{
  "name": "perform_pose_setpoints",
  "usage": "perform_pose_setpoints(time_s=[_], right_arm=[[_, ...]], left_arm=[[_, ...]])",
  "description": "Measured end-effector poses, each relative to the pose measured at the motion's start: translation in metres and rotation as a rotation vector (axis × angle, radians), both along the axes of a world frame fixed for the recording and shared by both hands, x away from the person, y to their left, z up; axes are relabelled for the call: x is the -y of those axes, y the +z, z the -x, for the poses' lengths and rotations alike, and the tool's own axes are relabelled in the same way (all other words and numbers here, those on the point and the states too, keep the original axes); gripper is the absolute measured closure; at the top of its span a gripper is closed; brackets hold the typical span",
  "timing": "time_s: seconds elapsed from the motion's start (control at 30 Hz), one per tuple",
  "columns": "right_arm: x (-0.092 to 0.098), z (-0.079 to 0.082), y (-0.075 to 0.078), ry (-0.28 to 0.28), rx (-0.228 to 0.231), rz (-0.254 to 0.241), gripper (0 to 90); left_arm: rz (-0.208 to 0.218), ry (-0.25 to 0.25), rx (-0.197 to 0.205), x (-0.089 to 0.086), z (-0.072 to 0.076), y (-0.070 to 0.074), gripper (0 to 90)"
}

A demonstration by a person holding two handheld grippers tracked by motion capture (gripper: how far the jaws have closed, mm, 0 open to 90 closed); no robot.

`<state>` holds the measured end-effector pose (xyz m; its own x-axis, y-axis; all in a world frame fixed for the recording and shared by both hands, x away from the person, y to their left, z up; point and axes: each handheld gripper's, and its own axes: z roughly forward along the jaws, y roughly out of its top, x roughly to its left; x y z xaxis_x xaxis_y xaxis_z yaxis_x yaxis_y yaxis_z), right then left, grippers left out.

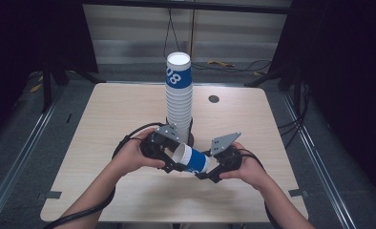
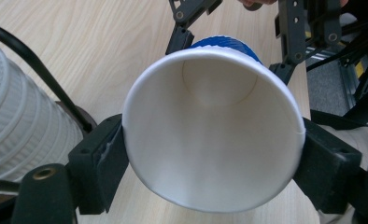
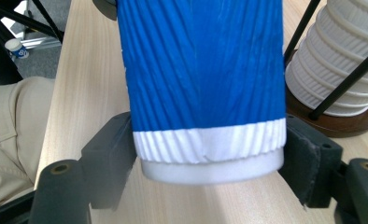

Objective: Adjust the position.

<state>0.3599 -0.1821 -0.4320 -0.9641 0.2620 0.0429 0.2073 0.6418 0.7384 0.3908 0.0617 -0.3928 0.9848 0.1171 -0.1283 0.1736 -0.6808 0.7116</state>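
A blue and white ribbed paper cup (image 1: 191,160) lies on its side just above the table (image 1: 105,124), between the two hands. My left gripper (image 1: 172,162) is shut on its open rim; in the left gripper view the pads (image 2: 114,154) press the rim (image 2: 210,135) from both sides. My right gripper (image 1: 206,172) is at the cup's base. In the right gripper view the white bottom (image 3: 208,158) sits between the spread jaws, which flank it without a clear squeeze.
A tall stack of white ribbed cups (image 1: 179,95), topped by a blue-banded one, stands on a brown base (image 3: 341,123) just behind the grippers. A small dark disc (image 1: 214,98) sits at the back of the table. Dark stands and cables ring the table.
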Motion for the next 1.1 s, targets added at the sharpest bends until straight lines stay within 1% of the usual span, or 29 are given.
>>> perform_pose_setpoints(time_s=[0.03, 0.17, 0.2, 0.23, 0.33, 0.4, 0.43, 0.47, 0.5, 0.57, 0.63, 0.67, 0.73, 0.83, 0.87, 0.93, 1.0, 1.03, 1.1], right_arm=[[0.0, 0.0, 0.0, -0.003, -0.005, 0.003, 24.4], [-0.001, 0.0, 0.0, -0.012, -0.007, 0.012, 21.8], [-0.001, 0.0, 0.0, -0.015, -0.006, 0.018, 20.8], [-0.001, 0.0, 0.0, -0.017, -0.015, 0.019, 20.0], [-0.001, 0.001, -0.001, -0.023, -0.017, 0.028, 18.6], [-0.001, 0.001, -0.001, -0.038, -0.026, 0.029, 17.0], [-0.001, 0.001, -0.002, -0.042, -0.033, 0.025, 16.7], [-0.001, 0.001, -0.002, -0.042, -0.033, 0.025, 16.7], [0.0, 0.002, -0.002, -0.044, -0.042, 0.021, 15.9], [0.0, 0.002, -0.003, -0.046, -0.048, 0.021, 15.2], [0.001, 0.003, -0.004, -0.051, -0.046, 0.031, 14.7], [0.001, 0.003, -0.004, -0.053, -0.042, 0.038, 14.4], [0.002, 0.002, -0.005, -0.066, -0.046, 0.042, 13.8], [0.005, 0.002, -0.004, -0.092, -0.039, 0.043, 13.8], [0.006, 0.002, -0.004, -0.093, -0.037, 0.041, 13.7], [0.006, 0.002, -0.004, -0.095, -0.028, 0.057, 13.7], [0.007, 0.003, -0.005, -0.096, -0.035, 0.059, 13.7], [0.008, 0.003, -0.005, -0.099, -0.041, 0.056, 13.6], [0.009, 0.003, -0.006, -0.108, -0.043, 0.069, 13.6]], left_arm=[[-0.006, 0.003, 0.008, 0.0, 0.0, 0.001, 19.7], [-0.028, 0.008, 0.008, -0.001, 0.0, 0.002, 19.6], [-0.037, 0.008, 0.012, -0.001, 0.0, 0.002, 19.7], [-0.051, 0.005, 0.017, -0.002, 0.0, 0.003, 19.6], [-0.063, 0.013, 0.01, -0.002, 0.0, 0.003, 19.6], [-0.078, 0.007, 0.011, -0.003, 0.0, 0.003, 19.6], [-0.095, 0.014, 0.013, -0.003, 0.0, 0.003, 19.6], [-0.095, 0.014, 0.013, -0.003, 0.0, 0.003, 19.6], [-0.118, 0.011, 0.013, -0.004, 0.0, 0.004, 19.5], [-0.139, 0.023, 0.012, -0.004, 0.0, 0.004, 19.5], [-0.166, 0.018, 0.023, -0.005, -0.001, 0.005, 19.4], [-0.167, 0.024, 0.012, -0.005, -0.001, 0.005, 19.3], [-0.181, 0.022, 0.011, -0.005, -0.001, 0.005, 19.3], [-0.218, 0.018, 0.025, -0.005, -0.001, 0.005, 19.2], [-0.228, 0.02, 0.026, -0.006, -0.001, 0.005, 19.2], [-0.25, 0.012, 0.026, -0.005, -0.001, 0.004, 19.2], [-0.275, 0.009, 0.034, -0.005, -0.002, 0.003, 19.1], [-0.283, 0.01, 0.03, -0.005, -0.001, 0.002, 19.1], [-0.312, -0.001, 0.035, -0.003, -0.001, 0.001, 19.1]])
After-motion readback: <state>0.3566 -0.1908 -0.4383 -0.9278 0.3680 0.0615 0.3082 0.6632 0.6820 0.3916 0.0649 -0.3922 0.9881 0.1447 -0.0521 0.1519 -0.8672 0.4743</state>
